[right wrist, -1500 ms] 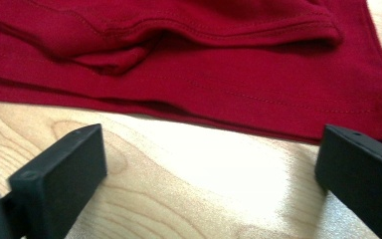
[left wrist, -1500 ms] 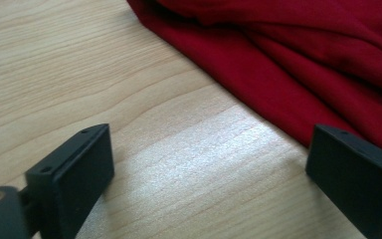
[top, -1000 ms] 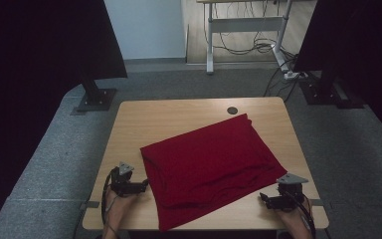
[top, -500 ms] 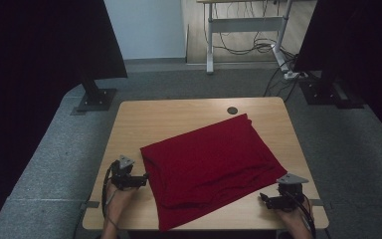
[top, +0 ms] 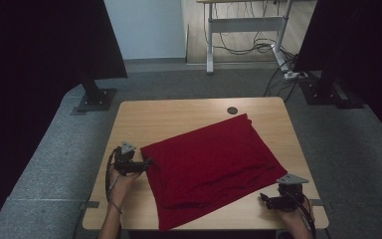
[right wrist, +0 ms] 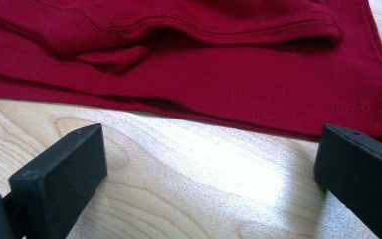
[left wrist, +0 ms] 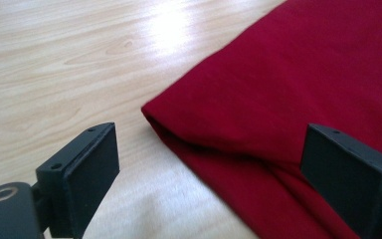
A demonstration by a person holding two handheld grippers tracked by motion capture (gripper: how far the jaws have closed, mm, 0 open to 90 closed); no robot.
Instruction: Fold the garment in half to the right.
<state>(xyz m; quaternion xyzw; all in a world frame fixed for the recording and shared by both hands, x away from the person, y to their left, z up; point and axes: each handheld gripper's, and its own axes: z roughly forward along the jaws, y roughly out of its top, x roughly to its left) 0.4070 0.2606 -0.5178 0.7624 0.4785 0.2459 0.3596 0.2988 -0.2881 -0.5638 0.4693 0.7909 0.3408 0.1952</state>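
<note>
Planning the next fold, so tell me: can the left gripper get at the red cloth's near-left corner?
Probably yes: the left gripper is open, the red cloth corner lies between its jaws, nothing blocking.

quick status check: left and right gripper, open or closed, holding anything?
Left gripper: open, holds nothing, jaws either side of the red cloth's corner.
Right gripper: open, holds nothing, on bare table short of the cloth's hem.

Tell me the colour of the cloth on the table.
Plain dark red cloth, no pattern; clearest in the high view.
</note>
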